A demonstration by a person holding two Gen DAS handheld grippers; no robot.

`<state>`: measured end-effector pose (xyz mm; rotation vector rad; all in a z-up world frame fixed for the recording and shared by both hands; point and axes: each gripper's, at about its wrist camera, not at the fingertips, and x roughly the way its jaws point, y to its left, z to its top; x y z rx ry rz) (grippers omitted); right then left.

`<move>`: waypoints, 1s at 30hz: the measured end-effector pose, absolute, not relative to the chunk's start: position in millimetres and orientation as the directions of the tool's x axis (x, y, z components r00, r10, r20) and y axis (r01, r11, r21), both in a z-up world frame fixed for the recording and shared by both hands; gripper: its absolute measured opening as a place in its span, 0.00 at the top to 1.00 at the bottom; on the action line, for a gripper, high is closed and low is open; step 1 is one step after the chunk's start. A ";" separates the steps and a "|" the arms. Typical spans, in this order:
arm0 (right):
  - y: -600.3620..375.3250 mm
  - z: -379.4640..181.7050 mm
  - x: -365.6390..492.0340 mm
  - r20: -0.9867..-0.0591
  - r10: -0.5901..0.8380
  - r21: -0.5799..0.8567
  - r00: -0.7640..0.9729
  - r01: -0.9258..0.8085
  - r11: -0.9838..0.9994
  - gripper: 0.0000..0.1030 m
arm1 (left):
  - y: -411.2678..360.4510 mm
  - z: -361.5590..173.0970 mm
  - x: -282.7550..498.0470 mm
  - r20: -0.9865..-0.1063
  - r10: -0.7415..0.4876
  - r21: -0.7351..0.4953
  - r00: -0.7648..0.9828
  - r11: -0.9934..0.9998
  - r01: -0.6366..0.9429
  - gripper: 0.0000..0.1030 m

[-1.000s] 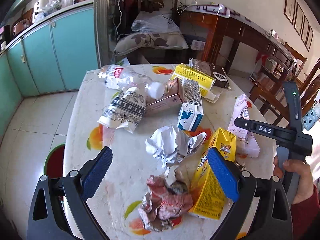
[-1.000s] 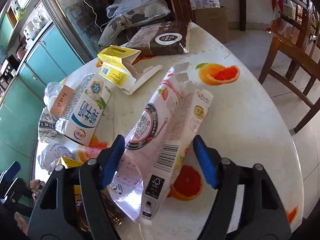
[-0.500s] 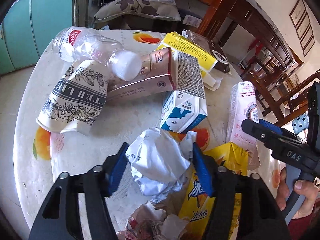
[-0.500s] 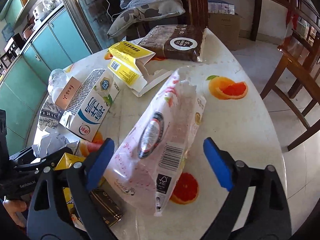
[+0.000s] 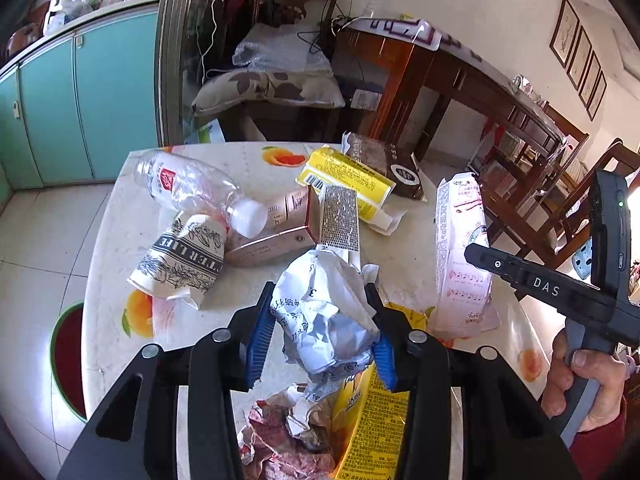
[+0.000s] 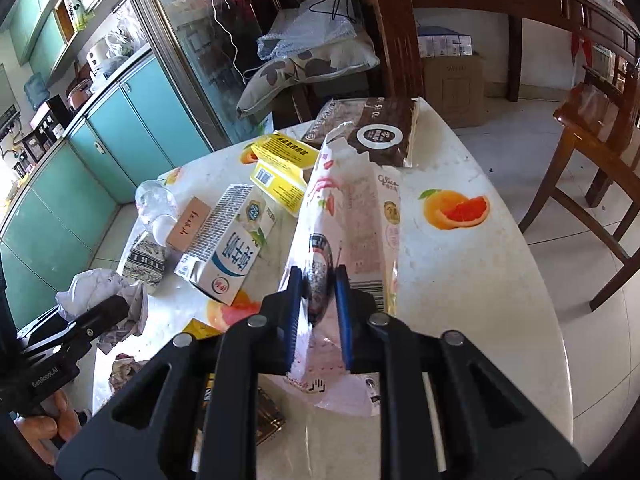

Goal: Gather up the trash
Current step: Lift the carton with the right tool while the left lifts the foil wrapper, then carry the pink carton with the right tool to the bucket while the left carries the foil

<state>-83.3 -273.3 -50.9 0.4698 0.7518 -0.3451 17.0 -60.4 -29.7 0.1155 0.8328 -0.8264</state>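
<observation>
My left gripper (image 5: 320, 332) is shut on a crumpled white paper ball (image 5: 324, 312) and holds it over the round table (image 5: 116, 240). My right gripper (image 6: 318, 304) is shut on a pink snack wrapper (image 6: 352, 216), pinching its near end; the wrapper also shows in the left wrist view (image 5: 460, 248). Under the left gripper lie a yellow drink carton (image 5: 372, 432) and a crumpled reddish wrapper (image 5: 280, 440). The left gripper (image 6: 96, 320) with the paper ball (image 6: 104, 288) shows at the left of the right wrist view.
On the table lie a clear plastic bottle (image 5: 192, 188), a paper cup (image 5: 184, 260), a pink box (image 5: 276, 228), a milk carton (image 6: 228, 256), a yellow box (image 5: 348, 180) and a dark brown packet (image 6: 368, 128). Wooden chairs (image 6: 592, 152) stand right; a red-green bin (image 5: 68, 356) sits left.
My left gripper has closed tight on the paper ball and lifted it. My right gripper has gone from wide open to shut on the pink wrapper.
</observation>
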 end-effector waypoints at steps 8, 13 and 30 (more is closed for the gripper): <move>-225.5 6.8 -91.1 -0.612 -0.195 0.195 0.767 0.385 0.902 0.83 | -39.3 -4.9 10.7 -0.650 -0.552 -0.096 0.522 0.742 0.664 0.61; -185.5 20.7 -75.3 -0.582 -0.160 0.168 0.797 0.310 0.936 0.83 | -19.8 -1.0 16.0 -0.642 -0.529 -0.076 0.554 0.764 0.641 0.61; -43.8 17.0 8.5 -0.577 0.041 0.125 0.815 0.039 0.991 0.83 | 102.2 -4.5 70.9 -0.630 -0.413 -0.073 0.657 0.874 0.480 0.60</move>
